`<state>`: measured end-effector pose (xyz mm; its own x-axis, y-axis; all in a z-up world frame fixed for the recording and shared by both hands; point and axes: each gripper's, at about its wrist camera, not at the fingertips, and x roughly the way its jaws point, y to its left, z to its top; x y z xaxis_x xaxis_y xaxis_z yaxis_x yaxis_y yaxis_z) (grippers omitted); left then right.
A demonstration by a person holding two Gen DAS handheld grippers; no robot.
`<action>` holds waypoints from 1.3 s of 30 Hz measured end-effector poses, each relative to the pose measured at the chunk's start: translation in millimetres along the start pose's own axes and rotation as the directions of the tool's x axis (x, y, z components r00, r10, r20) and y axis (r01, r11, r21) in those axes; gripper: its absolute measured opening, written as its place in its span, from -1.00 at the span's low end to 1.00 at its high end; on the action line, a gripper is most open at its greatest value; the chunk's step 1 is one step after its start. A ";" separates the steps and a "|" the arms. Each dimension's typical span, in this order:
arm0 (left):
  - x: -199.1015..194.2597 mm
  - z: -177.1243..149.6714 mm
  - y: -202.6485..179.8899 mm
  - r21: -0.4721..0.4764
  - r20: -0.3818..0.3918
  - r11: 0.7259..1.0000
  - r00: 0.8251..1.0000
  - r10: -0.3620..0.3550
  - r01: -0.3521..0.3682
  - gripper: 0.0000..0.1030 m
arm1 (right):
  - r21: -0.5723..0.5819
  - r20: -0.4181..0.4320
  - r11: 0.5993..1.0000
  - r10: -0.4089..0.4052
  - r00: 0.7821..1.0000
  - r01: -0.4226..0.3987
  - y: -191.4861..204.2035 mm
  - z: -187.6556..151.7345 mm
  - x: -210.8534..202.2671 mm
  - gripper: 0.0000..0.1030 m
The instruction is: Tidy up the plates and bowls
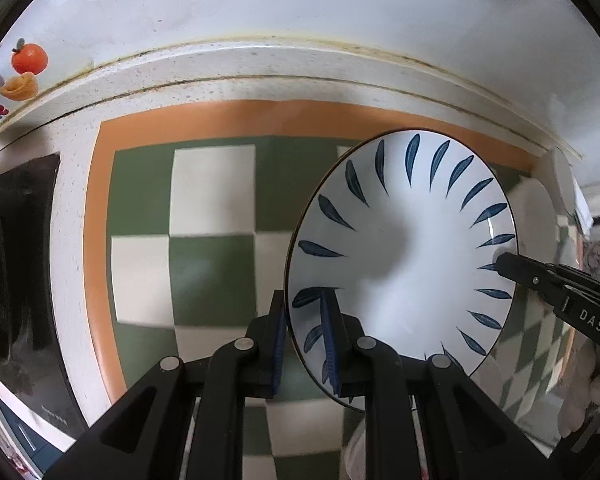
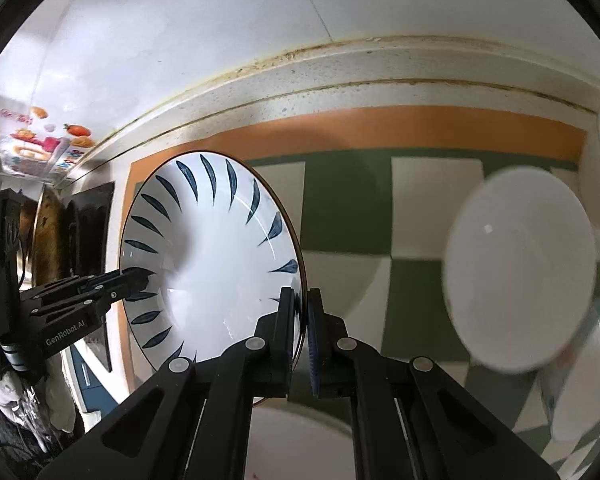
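Note:
A white plate with blue leaf strokes point(image 1: 404, 248) is held tilted above a green-and-white checked mat point(image 1: 212, 192) with an orange border. My left gripper point(image 1: 304, 300) is shut on the plate's left rim, one blue pad on each face. My right gripper point(image 1: 502, 262) bites the opposite rim. From the right wrist, the same plate point(image 2: 212, 256) fills the left half, with my right gripper point(image 2: 301, 296) shut on its near rim and my left gripper point(image 2: 144, 274) clamped on the far side. The mat point(image 2: 420, 184) lies below.
A plain white bowl point(image 2: 516, 268) sits on the mat to the right, more white dishes point(image 2: 580, 380) beyond it, and another white dish point(image 2: 300, 440) lies under the gripper. A speckled ledge point(image 1: 260, 64) and wall close the back. A dark stovetop point(image 1: 20, 260) lies left.

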<state>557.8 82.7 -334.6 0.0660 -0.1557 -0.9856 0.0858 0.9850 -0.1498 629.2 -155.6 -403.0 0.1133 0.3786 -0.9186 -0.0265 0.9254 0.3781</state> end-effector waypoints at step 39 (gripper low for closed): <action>32.3 -148.8 -78.4 0.098 -0.086 0.995 0.996 0.034 -0.026 -0.72 | 0.110 -0.051 0.993 0.042 0.998 -0.037 -60.6 -209.8 -9.6 -0.85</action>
<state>405.3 11.5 -366.4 -0.0166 -0.1150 -0.9932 0.1808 0.9766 -0.1161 421.3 -211.4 -441.2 0.0611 0.4179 -0.9064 0.0784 0.9033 0.4218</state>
